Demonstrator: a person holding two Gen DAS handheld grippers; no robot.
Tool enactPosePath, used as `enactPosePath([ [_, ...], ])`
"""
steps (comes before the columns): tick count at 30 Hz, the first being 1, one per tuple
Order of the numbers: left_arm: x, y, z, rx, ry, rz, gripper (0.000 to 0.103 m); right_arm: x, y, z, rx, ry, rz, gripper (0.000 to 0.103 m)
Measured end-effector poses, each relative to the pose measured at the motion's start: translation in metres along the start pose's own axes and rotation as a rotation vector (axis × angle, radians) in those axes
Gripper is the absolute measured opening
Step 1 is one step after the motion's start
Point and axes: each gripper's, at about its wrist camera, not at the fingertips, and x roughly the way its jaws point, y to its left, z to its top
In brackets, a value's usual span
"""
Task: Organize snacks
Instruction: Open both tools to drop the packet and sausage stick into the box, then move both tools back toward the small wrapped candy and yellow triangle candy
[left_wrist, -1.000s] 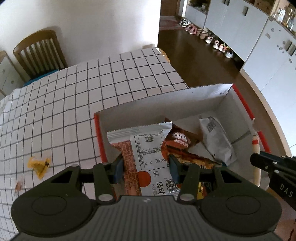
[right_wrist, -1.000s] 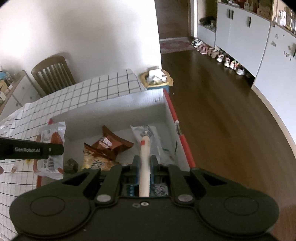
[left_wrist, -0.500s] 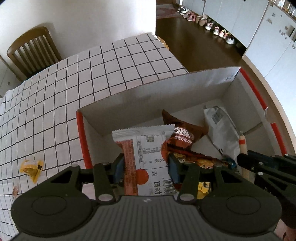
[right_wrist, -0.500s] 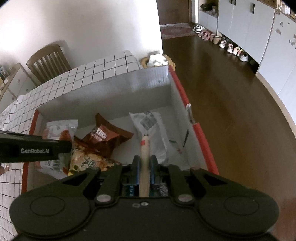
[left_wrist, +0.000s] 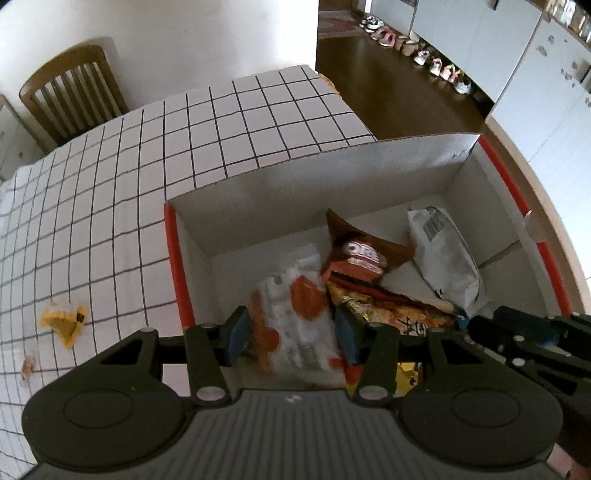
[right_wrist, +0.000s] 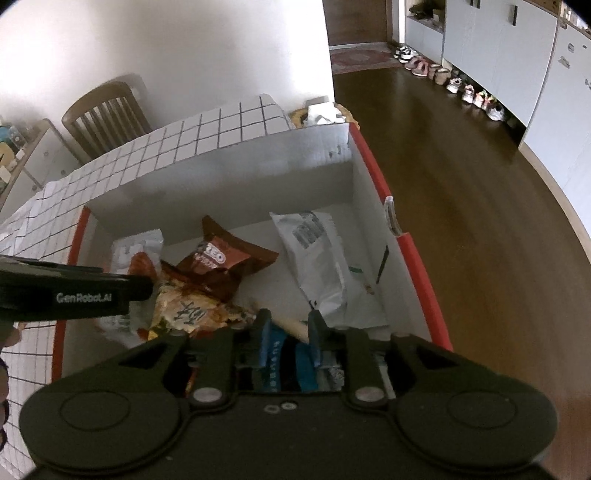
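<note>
A white cardboard box (left_wrist: 332, 162) with red edges holds a brown Oreo packet (left_wrist: 362, 254), a white pouch (left_wrist: 443, 251) and a yellow crisp bag (left_wrist: 388, 310). My left gripper (left_wrist: 291, 334) is inside the box's left end. Its blue pads still touch a white and orange snack packet (left_wrist: 295, 314), which is blurred and tips forward. My right gripper (right_wrist: 290, 334) is low at the right end of the box (right_wrist: 221, 170), and its jaws are opening. The beige stick snack (right_wrist: 295, 328) lies slanted between them, free of the pads, on blue packets (right_wrist: 280, 362).
The box sits at the right edge of a table with a checked cloth (left_wrist: 147, 184). A yellow wrapper (left_wrist: 62, 321) lies on the cloth at left. A wooden chair (left_wrist: 70, 85) stands behind the table. The dark wooden floor (right_wrist: 461, 184) drops away on the right.
Both grippers sank deeper into the box. The right jaws parted and the stick fell from upright to slanted. The white and orange packet tipped forward between the left pads.
</note>
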Motion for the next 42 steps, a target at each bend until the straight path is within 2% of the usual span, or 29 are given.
enactPosePath([
  [4,-0.013,0.001,-0.006,0.005,-0.022,-0.009,0.052,-0.009,0.004,-0.003,-0.014,-0.008,0.011,0.027],
  [5,-0.016,0.001,-0.008,0.004,-0.029,-0.015,0.054,-0.011,0.004,-0.004,-0.017,-0.012,0.014,0.029],
  [6,-0.021,0.002,-0.01,0.002,-0.039,-0.024,0.061,-0.014,0.005,-0.005,-0.02,-0.016,0.017,0.031],
  [8,-0.03,0.003,-0.015,-0.003,-0.06,-0.035,0.066,-0.021,0.007,-0.006,-0.026,-0.026,0.022,0.035],
  [15,-0.056,0.009,-0.03,-0.009,-0.096,-0.059,0.066,-0.046,0.018,-0.011,-0.058,-0.06,0.045,0.044],
  [20,-0.073,0.014,-0.043,-0.005,-0.122,-0.063,0.066,-0.063,0.028,-0.016,-0.081,-0.086,0.057,0.06],
  [26,-0.096,0.023,-0.06,-0.001,-0.161,-0.083,0.066,-0.083,0.041,-0.024,-0.112,-0.118,0.069,0.064],
  [28,-0.103,0.027,-0.067,-0.003,-0.172,-0.089,0.066,-0.09,0.045,-0.026,-0.119,-0.125,0.077,0.069],
  [42,-0.145,0.088,-0.108,-0.045,-0.229,-0.138,0.066,-0.123,0.08,-0.041,-0.152,-0.165,0.122,0.087],
])
